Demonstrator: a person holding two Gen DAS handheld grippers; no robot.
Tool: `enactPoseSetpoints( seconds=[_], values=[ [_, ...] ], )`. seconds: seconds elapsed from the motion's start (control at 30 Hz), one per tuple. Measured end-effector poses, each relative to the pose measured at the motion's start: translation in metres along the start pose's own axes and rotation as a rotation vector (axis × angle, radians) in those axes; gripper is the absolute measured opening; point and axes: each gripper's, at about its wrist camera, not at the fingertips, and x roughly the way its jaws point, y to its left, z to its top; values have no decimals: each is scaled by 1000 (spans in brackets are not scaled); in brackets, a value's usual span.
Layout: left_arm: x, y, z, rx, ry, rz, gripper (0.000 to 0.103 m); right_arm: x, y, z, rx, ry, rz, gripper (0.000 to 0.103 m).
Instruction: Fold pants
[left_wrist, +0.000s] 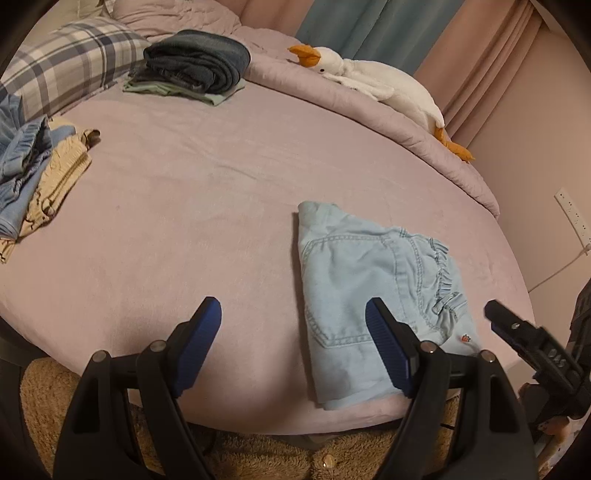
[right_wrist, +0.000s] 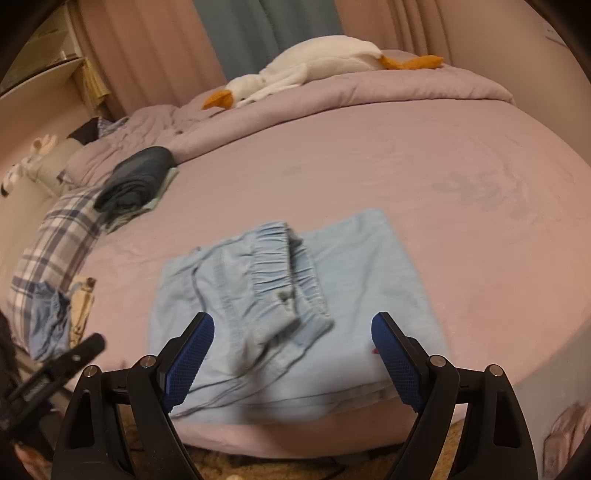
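Light blue denim pants (left_wrist: 373, 295) lie folded into a compact rectangle on the pink bed sheet (left_wrist: 207, 192) near the front edge. In the right wrist view the pants (right_wrist: 280, 306) show the elastic waistband on top. My left gripper (left_wrist: 293, 325) is open and empty, above the sheet just left of the pants, its right finger over the fabric edge. My right gripper (right_wrist: 291, 339) is open and empty, hovering over the near part of the pants. It shows at the right edge of the left wrist view (left_wrist: 517, 332).
A stack of folded dark clothes (left_wrist: 195, 66) sits at the back. A pile of blue and cream garments (left_wrist: 33, 173) lies at the left by a plaid pillow (left_wrist: 66, 62). A white plush goose (left_wrist: 373, 81) rests on the rolled quilt. A brown rug (left_wrist: 258, 454) is below the bed edge.
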Motion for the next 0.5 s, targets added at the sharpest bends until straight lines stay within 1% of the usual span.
enactPoseSetpoints(
  seconds=[0.03, 0.17, 0.3, 0.33, 0.4, 0.47, 0.5],
  values=[
    [1, 2, 0, -4, 6, 0, 80, -1, 1, 1, 2, -2, 26, 87],
    [10, 5, -3, -9, 37, -1, 80, 0, 2, 1, 20, 9, 73, 87],
    [19, 5, -9, -2, 70, -16, 80, 2, 4, -1, 26, 20, 96, 87],
    [21, 5, -10, -1, 77, -15, 80, 3, 4, -2, 23, 19, 104, 85],
    [25, 5, -12, 1, 92, -14, 80, 9, 5, -2, 24, 33, 130, 74],
    [28, 4, -14, 3, 105, -18, 80, 17, 2, -4, 35, 59, 128, 71],
    [29, 4, -14, 5, 107, -20, 80, 20, 1, -5, 37, 65, 115, 65]
  ],
)
